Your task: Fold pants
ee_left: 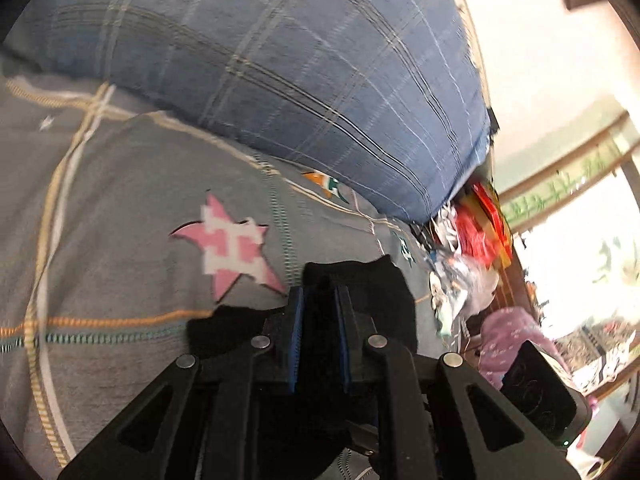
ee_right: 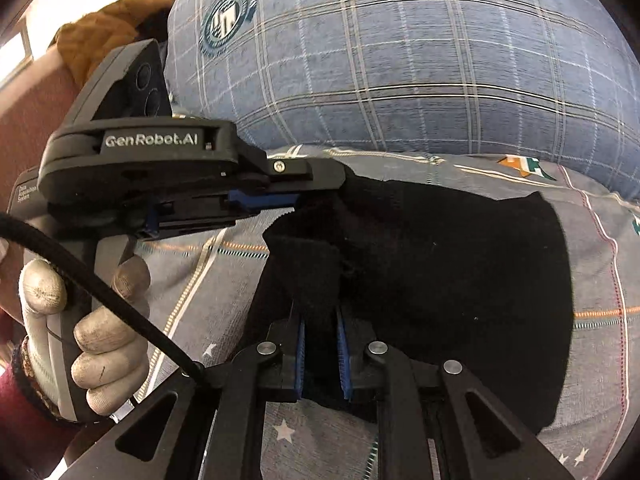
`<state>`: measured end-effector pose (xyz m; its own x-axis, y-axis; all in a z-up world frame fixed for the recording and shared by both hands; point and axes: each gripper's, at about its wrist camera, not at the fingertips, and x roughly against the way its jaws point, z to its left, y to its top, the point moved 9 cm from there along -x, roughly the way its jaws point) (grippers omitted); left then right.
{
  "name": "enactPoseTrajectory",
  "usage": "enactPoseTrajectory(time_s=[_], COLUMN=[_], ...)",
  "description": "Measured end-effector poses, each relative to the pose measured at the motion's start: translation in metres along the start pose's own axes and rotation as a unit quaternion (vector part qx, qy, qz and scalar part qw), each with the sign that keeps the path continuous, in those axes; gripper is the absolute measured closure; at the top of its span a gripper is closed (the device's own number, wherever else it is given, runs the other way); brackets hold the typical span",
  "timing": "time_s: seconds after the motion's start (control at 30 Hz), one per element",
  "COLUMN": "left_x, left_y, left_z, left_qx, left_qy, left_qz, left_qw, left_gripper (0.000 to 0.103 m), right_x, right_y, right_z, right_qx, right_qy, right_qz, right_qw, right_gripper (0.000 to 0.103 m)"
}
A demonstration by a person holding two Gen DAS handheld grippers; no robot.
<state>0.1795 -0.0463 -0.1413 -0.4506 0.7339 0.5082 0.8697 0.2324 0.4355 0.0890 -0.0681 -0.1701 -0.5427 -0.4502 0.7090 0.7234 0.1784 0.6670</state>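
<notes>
The black pants point(ee_right: 460, 280) lie partly folded on a grey patterned bed sheet point(ee_right: 608, 280). In the right wrist view my right gripper point(ee_right: 320, 312) is shut on a bunched fold of the pants at their near edge, black cloth filling the gap between its blue pads. My left gripper point(ee_right: 320, 190), held by a gloved hand point(ee_right: 104, 356), comes in from the left and pinches the far left corner of the same cloth. In the left wrist view the left gripper point(ee_left: 320, 292) is shut on black pants cloth point(ee_left: 384, 292), which hides the fingertips.
A big blue plaid pillow point(ee_right: 400, 60) lies just behind the pants. The sheet bears a pink star point(ee_left: 236, 244). Past the bed's edge are red bags and clutter point(ee_left: 480, 232) and a purple garment point(ee_left: 512, 336). A brown cloth point(ee_right: 104, 32) sits at the far left.
</notes>
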Motion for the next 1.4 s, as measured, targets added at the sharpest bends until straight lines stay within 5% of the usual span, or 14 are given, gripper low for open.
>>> enactPoseTrajectory(time_s=[0.5, 0.67, 0.77, 0.87, 1.0, 1.03, 1.23, 1.4], left_x=[0.045, 0.04, 0.037, 0.047, 0.076, 0.084, 0.095, 0.063], left_y=[0.008, 0.004, -0.002, -0.005, -0.006, -0.006, -0.007, -0.023], left_z=[0.009, 0.039, 0.069, 0.082, 0.085, 0.08, 0.026, 0.02], left_qx=[0.011, 0.022, 0.052, 0.08, 0.089, 0.087, 0.031, -0.005], left_qy=[-0.014, 0.042, 0.077, 0.066, 0.071, 0.076, 0.088, 0.159], left_qz=[-0.047, -0.037, -0.03, -0.03, -0.05, -0.055, -0.066, -0.045], left_qw=[0.9987, 0.9982, 0.9952, 0.9941, 0.9923, 0.9918, 0.9935, 0.9863], left_gripper=[0.088, 0.086, 0.07, 0.069, 0.065, 0.064, 0.057, 0.054], right_x=[0.007, -0.008, -0.024, -0.027, -0.011, -0.002, 0.054, 0.067], right_y=[0.022, 0.013, 0.005, 0.003, -0.001, -0.002, -0.01, 0.012], right_z=[0.04, 0.046, 0.042, 0.043, 0.056, 0.06, 0.049, -0.013], right_qx=[0.073, 0.077, 0.058, 0.063, 0.093, 0.101, 0.089, 0.034], right_qy=[-0.006, 0.009, 0.027, 0.045, 0.066, 0.067, 0.096, -0.003], right_qz=[-0.012, 0.01, 0.021, 0.013, 0.003, -0.007, -0.042, -0.066], right_qw=[0.997, 0.997, 0.998, 0.997, 0.994, 0.993, 0.99, 0.997], right_gripper=[0.09, 0.089, 0.089, 0.08, 0.038, 0.035, 0.032, 0.04])
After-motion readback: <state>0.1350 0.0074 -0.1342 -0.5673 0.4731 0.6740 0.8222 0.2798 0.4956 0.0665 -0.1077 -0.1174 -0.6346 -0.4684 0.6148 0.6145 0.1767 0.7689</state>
